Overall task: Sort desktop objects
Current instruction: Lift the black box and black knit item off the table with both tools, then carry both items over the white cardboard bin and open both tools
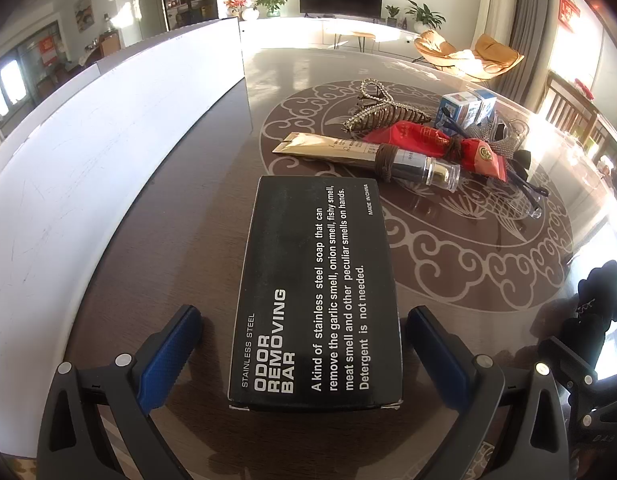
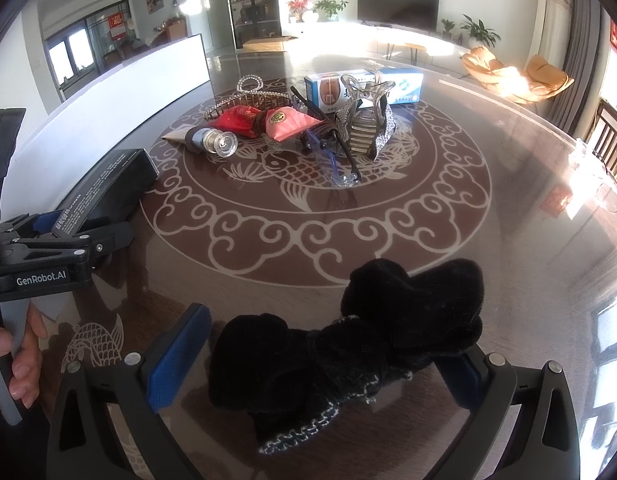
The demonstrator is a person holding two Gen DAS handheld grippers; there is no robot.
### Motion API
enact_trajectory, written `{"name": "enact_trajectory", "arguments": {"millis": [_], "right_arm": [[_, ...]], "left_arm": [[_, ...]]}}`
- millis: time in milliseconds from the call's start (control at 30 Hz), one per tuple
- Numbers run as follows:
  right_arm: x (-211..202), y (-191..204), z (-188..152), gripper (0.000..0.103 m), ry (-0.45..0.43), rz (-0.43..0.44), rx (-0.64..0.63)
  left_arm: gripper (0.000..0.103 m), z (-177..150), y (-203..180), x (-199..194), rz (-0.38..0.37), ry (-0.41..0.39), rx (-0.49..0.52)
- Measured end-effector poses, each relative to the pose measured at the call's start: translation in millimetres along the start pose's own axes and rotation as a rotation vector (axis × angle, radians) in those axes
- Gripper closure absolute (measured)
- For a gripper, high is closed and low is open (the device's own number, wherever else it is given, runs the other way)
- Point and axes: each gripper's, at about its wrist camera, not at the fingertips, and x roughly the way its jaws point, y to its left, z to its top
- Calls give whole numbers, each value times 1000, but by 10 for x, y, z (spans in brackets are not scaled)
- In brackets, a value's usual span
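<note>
A black box printed "Odor Removing Bar" (image 1: pixel 316 300) lies flat on the table between the open fingers of my left gripper (image 1: pixel 308 344), with a gap on each side. It also shows in the right wrist view (image 2: pixel 104 196). A black velvet hair bow (image 2: pixel 348 340) lies between the open fingers of my right gripper (image 2: pixel 320 360); whether the fingers touch it is unclear. In the table's middle lie a gold tube with a clear cap (image 1: pixel 368 156), a red pouch (image 1: pixel 436 144), a rhinestone hair claw (image 1: pixel 384 108), glasses (image 2: pixel 332 152) and a second claw clip (image 2: pixel 366 124).
A white board (image 1: pixel 108 168) stands along the table's left side. A blue-and-white carton (image 2: pixel 364 84) lies behind the pile. The glass tabletop (image 2: pixel 508 240) has a fish pattern. Wooden chairs (image 2: pixel 612 148) stand at the right edge.
</note>
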Motion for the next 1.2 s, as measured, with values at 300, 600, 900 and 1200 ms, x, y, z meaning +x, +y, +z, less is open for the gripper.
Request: {"name": "enact_trajectory", "arguments": {"millis": [300, 600, 900, 1200], "right_arm": [[-183, -82, -124, 39, -40, -22, 22], [-500, -154, -255, 43, -58, 59, 35], [-759, -127, -279, 43, -102, 103, 34], [-763, 704, 405, 43, -162, 261, -120]], "left_arm": [[39, 4, 31, -59, -8, -53, -9], [45, -11, 137, -258, -125, -117, -69], [45, -122, 400, -714, -190, -199, -168], [45, -153, 1212, -1527, -128, -289, -288]]}}
